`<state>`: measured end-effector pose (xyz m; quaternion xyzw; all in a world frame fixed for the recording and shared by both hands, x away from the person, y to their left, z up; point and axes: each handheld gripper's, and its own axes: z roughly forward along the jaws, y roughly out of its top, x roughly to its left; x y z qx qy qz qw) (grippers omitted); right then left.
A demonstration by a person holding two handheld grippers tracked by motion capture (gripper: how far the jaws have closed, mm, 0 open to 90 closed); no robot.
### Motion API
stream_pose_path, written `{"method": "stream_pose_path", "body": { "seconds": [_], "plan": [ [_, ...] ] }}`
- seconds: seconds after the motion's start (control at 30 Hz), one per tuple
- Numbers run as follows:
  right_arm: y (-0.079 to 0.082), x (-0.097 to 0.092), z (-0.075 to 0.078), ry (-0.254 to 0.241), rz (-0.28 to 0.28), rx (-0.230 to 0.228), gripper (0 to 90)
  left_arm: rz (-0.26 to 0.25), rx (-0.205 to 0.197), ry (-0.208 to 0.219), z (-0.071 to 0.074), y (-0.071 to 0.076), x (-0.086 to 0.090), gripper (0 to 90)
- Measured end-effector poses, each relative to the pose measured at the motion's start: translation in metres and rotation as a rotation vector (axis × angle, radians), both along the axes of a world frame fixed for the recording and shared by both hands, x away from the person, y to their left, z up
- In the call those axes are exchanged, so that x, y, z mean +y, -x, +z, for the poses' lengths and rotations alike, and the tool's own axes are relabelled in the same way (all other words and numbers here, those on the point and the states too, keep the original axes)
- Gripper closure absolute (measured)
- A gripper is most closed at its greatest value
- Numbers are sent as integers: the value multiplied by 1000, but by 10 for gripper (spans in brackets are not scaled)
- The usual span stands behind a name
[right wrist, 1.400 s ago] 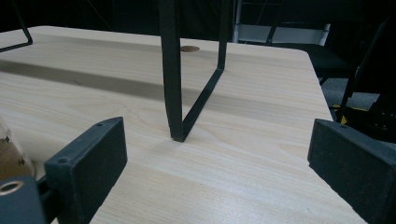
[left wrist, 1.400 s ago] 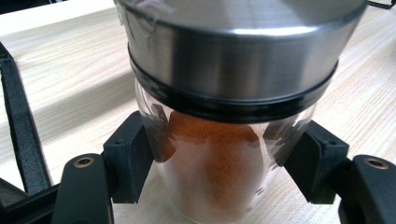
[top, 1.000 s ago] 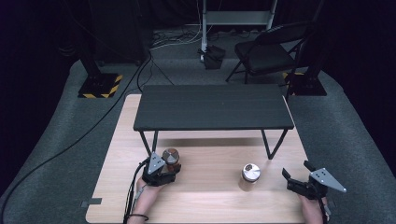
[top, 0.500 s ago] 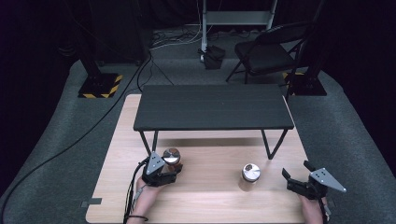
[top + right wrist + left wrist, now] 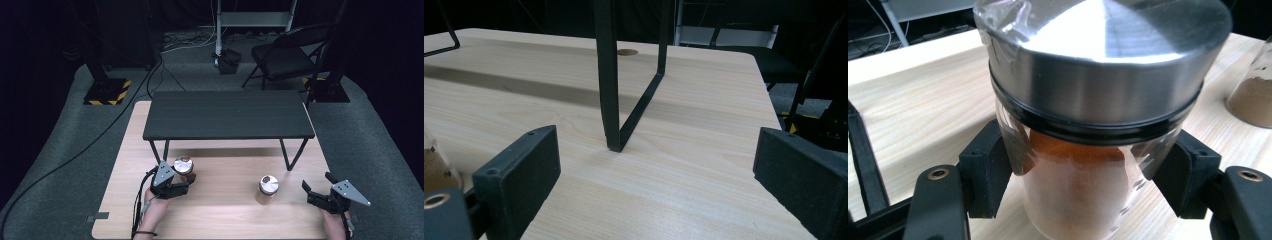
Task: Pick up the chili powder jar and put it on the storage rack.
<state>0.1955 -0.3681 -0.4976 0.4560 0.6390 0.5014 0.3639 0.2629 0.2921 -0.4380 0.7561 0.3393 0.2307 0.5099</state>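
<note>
Gripping the jar low on its glass, your left claw stands just before the black shelf. Lifting fast may tip it. Your right claw is released, right of the second jar.

A glass jar of reddish powder, metal lid on, fills mid-frame between the left gripper pads, on the wooden table.

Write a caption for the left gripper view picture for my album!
Left claw closed around a glass jar of orange-brown powder.
</note>
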Motion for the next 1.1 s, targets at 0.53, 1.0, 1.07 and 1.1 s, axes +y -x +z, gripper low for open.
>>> {"method": "stream_pose_path", "body": {
  "seconds": [0.53, 1.0, 1.07, 1.1],
  "plan": [
    [0, 0, 0, 0, -1, -1, 40, -25, -27, 22, 24, 7, -2, 312],
    [0, 0, 0, -1, -1, 0, 40, -50, -54, 27, 47, 6, -8, 312],
    [0, 0, 0, -2, -2, -1, 40, -53, -59, 27, 51, 7, -9, 312],
    [0, 0, 0, -1, -2, -1, 40, -56, -61, 22, 56, 7, -10, 312]
  ]
}}
